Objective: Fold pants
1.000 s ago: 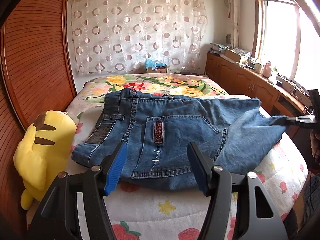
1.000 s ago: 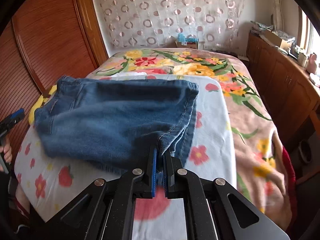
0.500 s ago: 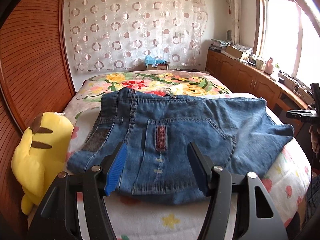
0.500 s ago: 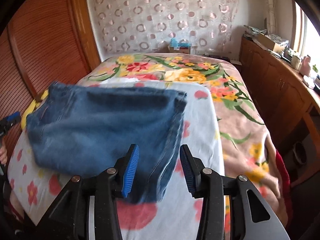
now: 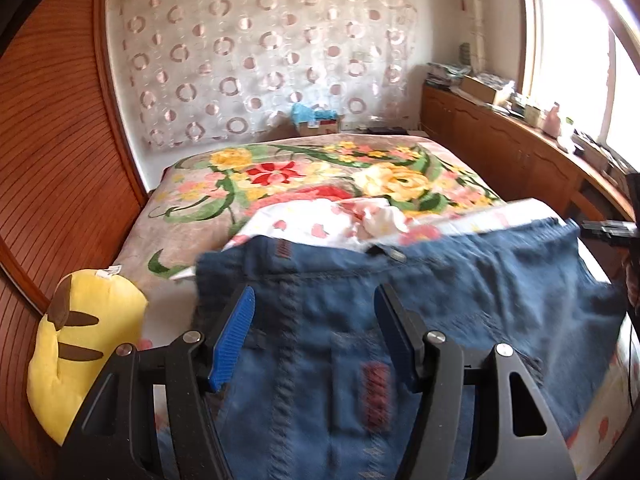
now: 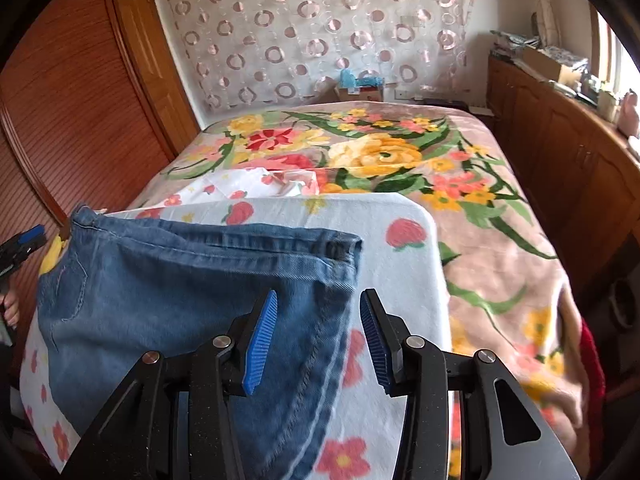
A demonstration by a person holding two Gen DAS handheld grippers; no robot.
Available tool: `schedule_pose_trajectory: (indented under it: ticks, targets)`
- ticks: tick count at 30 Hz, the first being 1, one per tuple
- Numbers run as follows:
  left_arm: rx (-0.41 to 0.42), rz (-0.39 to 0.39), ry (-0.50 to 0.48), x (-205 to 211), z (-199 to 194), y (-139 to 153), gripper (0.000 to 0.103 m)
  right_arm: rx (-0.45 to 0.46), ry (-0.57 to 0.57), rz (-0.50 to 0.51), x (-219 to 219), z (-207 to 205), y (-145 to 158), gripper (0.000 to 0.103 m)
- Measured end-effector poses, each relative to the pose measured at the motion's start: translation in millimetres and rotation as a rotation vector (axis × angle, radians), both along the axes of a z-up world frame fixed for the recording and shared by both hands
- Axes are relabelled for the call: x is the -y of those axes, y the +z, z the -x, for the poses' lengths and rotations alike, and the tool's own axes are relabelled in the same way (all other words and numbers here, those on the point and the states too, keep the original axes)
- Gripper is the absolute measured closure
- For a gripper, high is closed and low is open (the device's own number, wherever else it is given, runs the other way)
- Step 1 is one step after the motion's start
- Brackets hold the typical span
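Note:
Blue denim pants [image 5: 460, 300] lie folded on the strawberry-print sheet [image 6: 400, 248] at the near end of the bed. In the left wrist view my left gripper [image 5: 313, 296] hovers open over the waistband side, with denim below it and nothing between the pads. In the right wrist view my right gripper [image 6: 319, 298] stands open above the pants [image 6: 180, 280] near their hem corner, clear of the cloth. The right gripper's tip [image 5: 608, 230] shows at the right edge of the left wrist view. At the left edge of the right wrist view is the left gripper's tip [image 6: 22, 242].
A yellow plush toy [image 5: 80, 344] lies beside the pants against the wood-panelled wall [image 5: 48, 160]. A floral blanket [image 5: 320, 168] covers the far half of the bed. Wooden cabinets [image 6: 560, 160] run along the right side. A small box [image 5: 316, 120] sits at the bed's far end.
My right gripper opened and let go of the pants' hem, which now lies flat. Both grippers moved forward over the pants, so the denim fills more of each view.

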State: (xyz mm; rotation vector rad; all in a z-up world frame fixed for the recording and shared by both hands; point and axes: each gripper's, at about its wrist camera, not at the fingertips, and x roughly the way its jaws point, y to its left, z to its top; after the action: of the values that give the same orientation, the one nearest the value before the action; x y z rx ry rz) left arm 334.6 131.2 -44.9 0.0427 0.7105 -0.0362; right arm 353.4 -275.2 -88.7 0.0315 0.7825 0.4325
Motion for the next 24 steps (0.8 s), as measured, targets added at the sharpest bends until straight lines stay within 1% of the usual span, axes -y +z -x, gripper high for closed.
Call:
schedule_pose_trajectory:
  ticks: [3, 5, 8, 11, 13, 19, 21, 22, 23, 24]
  targets:
    - [-0.023, -0.002, 0.026, -19, -16, -5, 0.04, -0.005, 0.02, 0.006, -3, -11, -5, 0.058]
    - [-0.055, -0.013, 0.028, -28, -25, -13, 0.04, -0.015, 0.026, 0.004, -5, -20, -9, 0.058]
    - [-0.093, -0.029, 0.06, -41, -38, -27, 0.04, -0.035, 0.035, 0.005, -4, -30, -15, 0.058]
    - [-0.136, 0.0, 0.071, -53, -50, -40, 0.04, -0.045, 0.047, 0.018, -4, -35, -17, 0.058]
    - [-0.157, 0.023, 0.06, -57, -57, -47, 0.04, -0.047, 0.05, 0.018, -3, -36, -16, 0.058]
    - [-0.179, 0.04, 0.038, -56, -70, -51, 0.04, -0.055, 0.059, 0.006, 0, -33, -16, 0.058]
    - [-0.179, 0.049, 0.028, -56, -72, -52, 0.047, -0.056, 0.064, 0.012, -1, -32, -16, 0.058]
    - [-0.18, 0.051, 0.028, -57, -74, -52, 0.053, -0.053, 0.064, 0.018, -2, -30, -15, 0.058]
    - [-0.175, 0.049, 0.026, -56, -73, -51, 0.062, -0.051, 0.066, 0.022, -4, -29, -14, 0.06]
    - [-0.169, 0.043, 0.031, -55, -73, -51, 0.069, -0.053, 0.075, 0.024, -6, -28, -13, 0.073]
